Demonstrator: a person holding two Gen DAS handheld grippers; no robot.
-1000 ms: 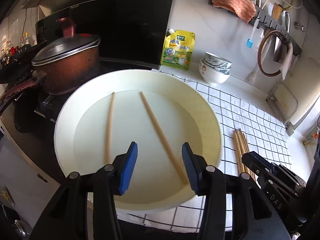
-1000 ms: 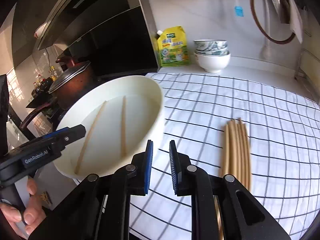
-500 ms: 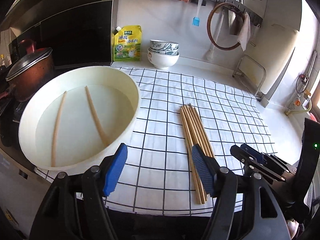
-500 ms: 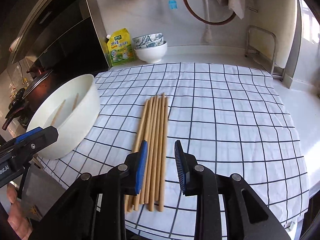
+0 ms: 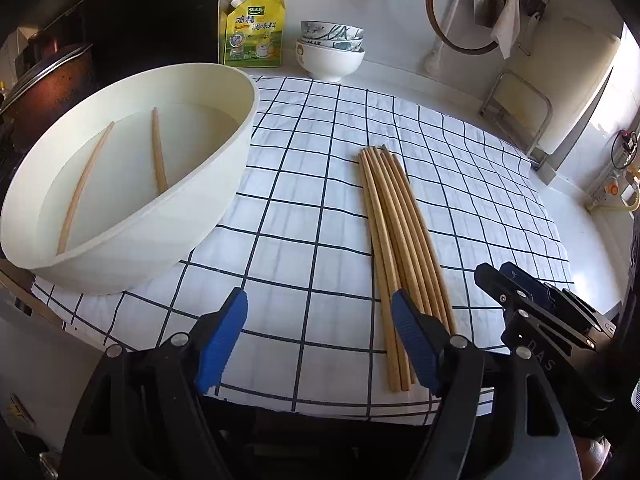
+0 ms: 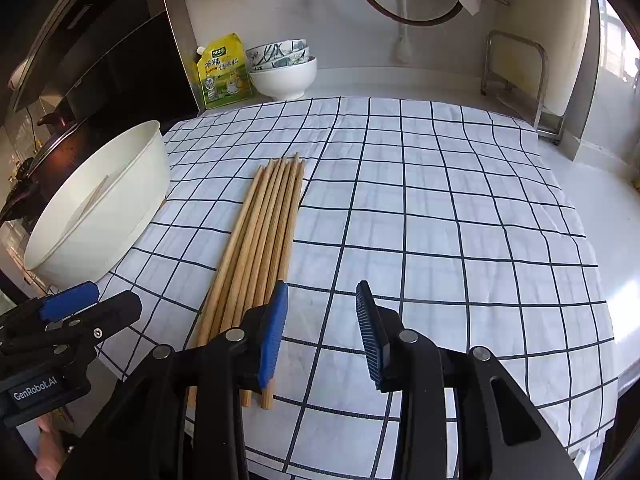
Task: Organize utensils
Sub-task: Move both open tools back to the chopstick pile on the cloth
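Observation:
Several wooden chopsticks [image 5: 400, 236] lie side by side on the checked cloth [image 5: 312, 208]; they also show in the right wrist view [image 6: 260, 240]. Two more chopsticks [image 5: 158, 156] lie in a cream basin [image 5: 168, 216] of water at the left, also seen in the right wrist view [image 6: 120, 204]. My left gripper [image 5: 318, 340] is open and empty above the cloth's front edge, its right finger over the bundle's near ends. My right gripper [image 6: 322, 332] is open and empty, just right of the bundle's near ends.
Stacked bowls [image 5: 331, 50] and a yellow seasoning pouch [image 5: 253, 32] stand at the back wall. A lidded pot [image 5: 44, 80] sits on the stove at far left. A metal rack [image 6: 516, 80] stands at the back right. The cloth hangs over the counter's front edge.
Both grippers have swung right, from over the basin to the chopstick bundle on the cloth. The right gripper has opened wider. The chopsticks have not moved.

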